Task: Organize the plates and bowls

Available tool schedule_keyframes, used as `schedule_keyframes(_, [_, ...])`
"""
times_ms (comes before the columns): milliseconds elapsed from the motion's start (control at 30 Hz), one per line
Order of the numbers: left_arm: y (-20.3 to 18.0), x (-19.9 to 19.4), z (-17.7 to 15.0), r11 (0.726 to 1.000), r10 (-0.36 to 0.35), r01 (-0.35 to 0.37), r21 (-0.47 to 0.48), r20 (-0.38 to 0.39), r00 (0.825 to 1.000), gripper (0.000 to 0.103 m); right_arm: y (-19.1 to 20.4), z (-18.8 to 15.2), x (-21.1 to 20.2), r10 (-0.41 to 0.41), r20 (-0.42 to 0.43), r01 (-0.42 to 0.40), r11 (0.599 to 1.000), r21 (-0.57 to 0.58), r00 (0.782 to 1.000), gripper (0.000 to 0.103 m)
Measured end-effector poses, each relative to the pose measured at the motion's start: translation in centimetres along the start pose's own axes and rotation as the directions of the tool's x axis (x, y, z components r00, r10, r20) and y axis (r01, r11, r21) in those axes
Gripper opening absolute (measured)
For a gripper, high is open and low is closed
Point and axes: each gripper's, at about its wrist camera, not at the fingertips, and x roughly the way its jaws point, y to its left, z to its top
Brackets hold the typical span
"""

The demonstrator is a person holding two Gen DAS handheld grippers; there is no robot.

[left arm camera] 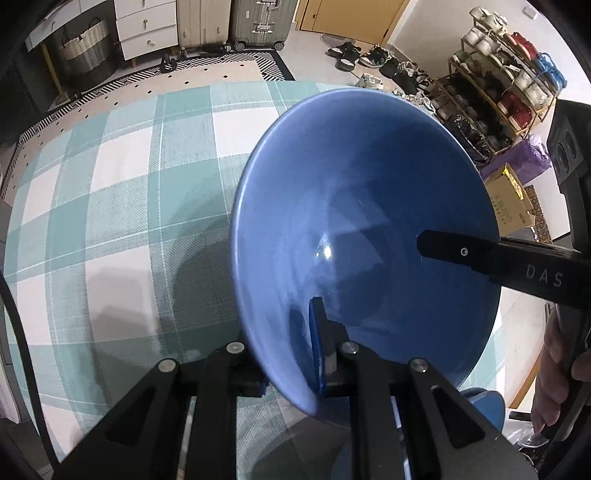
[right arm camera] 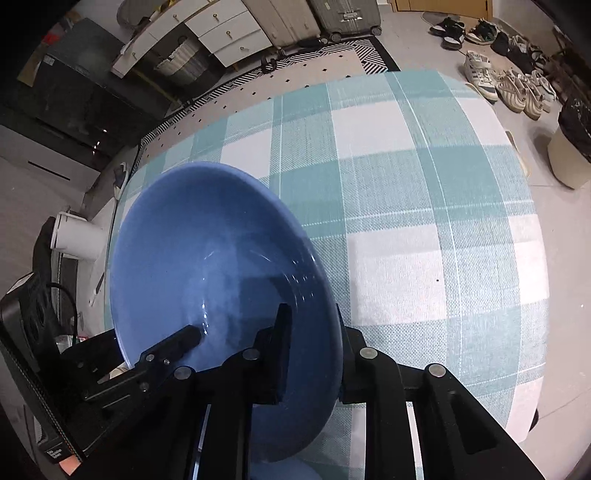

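Observation:
A large blue bowl [left arm camera: 369, 206] hangs tilted above the teal-and-white checked table [left arm camera: 122, 206], held at two opposite sides of its rim. My left gripper [left arm camera: 291, 343] is shut on the near rim, one blue-padded finger inside the bowl and the other behind its wall. In the right wrist view, the bowl [right arm camera: 207, 251] sits at the left. There my right gripper [right arm camera: 314, 325] is shut on its right rim, one finger inside and one outside. Each view shows the other gripper's finger reaching into the bowl. Part of another blue dish [left arm camera: 487, 406] shows beneath the bowl.
A shoe rack [left arm camera: 502, 85], loose shoes [right arm camera: 517, 88] and a cardboard box [left arm camera: 509, 199] are on the floor past the table's right edge. A bin [right arm camera: 572, 147] stands there too. Suitcases [left arm camera: 258, 22] and white drawers [left arm camera: 147, 26] line the far wall. A person's hand [left arm camera: 557, 369] holds the right gripper.

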Motion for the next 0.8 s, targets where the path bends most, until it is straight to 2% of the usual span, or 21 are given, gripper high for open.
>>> schedule_keyframes(167, [0.2,-0.8,0.1,0.999,-0.033,0.033,-0.014,-0.006,0.999,0.015,0.5,0.0,-1.1,0.0,0.013,0.0,1.0,-0.013,1.0,0.019])
schedule_keyframes(567, [-0.4,-5.7,-1.0,0.999,-0.028,0.029,-0.017,0.049,0.998,0.015,2.8,-0.9,-6.4,0.036,0.067,-0.035,0.999,-0.017,0.997,0.019])
schedule_keyframes(800, [-1.0,-7.9,-2.2,1.0,-0.029,0.029,-0.009,0.058,0.998,0.015,4.4,-2.6,-9.4,0.004,0.088,-0.001,0.999,-0.036,0.996,0.019])
